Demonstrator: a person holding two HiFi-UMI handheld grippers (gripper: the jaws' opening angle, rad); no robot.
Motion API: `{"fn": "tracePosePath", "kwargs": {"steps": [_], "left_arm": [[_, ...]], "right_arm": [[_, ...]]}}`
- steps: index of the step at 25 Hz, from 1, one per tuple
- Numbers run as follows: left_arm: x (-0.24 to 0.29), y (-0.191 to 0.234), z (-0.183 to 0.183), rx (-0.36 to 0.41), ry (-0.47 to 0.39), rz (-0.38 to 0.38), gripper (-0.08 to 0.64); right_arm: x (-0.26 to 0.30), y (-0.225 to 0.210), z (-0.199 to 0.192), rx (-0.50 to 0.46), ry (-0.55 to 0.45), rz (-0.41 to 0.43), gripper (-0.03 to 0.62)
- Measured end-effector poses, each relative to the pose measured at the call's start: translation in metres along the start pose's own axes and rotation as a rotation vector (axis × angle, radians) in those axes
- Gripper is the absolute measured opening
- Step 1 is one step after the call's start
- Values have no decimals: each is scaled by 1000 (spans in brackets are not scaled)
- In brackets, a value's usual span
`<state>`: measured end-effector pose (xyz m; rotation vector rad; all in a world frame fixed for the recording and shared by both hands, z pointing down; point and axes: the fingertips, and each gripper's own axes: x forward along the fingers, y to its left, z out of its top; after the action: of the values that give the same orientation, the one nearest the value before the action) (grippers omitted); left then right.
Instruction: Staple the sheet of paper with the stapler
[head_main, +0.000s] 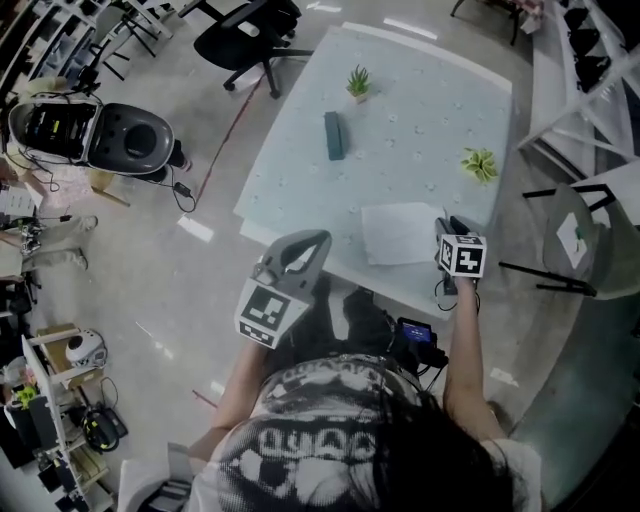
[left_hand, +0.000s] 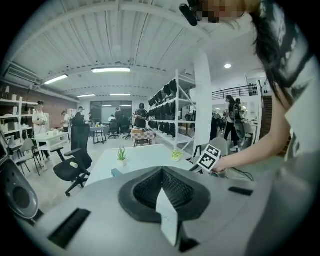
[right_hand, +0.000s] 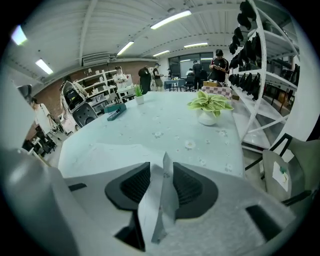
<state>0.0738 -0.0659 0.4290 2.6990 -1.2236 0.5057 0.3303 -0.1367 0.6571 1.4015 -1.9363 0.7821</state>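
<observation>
Right gripper (head_main: 447, 226) hovers at the paper's (head_main: 398, 232) right edge, jaws slightly parted and empty, probably to pin the sheet; left gripper (head_main: 312, 245), jaws together, hangs lower left; stapler (head_main: 334, 135) lies well apart, upper centre.

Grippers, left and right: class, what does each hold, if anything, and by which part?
Nothing is held. The left gripper has its jaws together and empty; the right gripper has its jaws apart with nothing between them.
</observation>
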Motion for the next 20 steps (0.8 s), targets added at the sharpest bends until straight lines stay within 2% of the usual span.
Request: {"fn": "tracePosePath", "kwargs": {"steps": [4, 6, 11, 15, 20], "left_arm": [[10, 12, -2, 14, 12, -42, -8], [15, 20, -2, 21, 15, -63, -8], [22, 52, -1, 33, 14, -105, -8], [25, 81, -5, 39, 17, -130, -8], [23, 121, -14, 44, 26, -138, -8]], "right_arm": [[4, 0, 0, 8, 21, -16, 127], [2, 3, 0, 6, 29, -19, 61], [2, 22, 0, 60, 33, -27, 6], [-1, 47, 14, 130, -14, -14, 3], [6, 91, 41, 103, -73, 15, 3]]}}
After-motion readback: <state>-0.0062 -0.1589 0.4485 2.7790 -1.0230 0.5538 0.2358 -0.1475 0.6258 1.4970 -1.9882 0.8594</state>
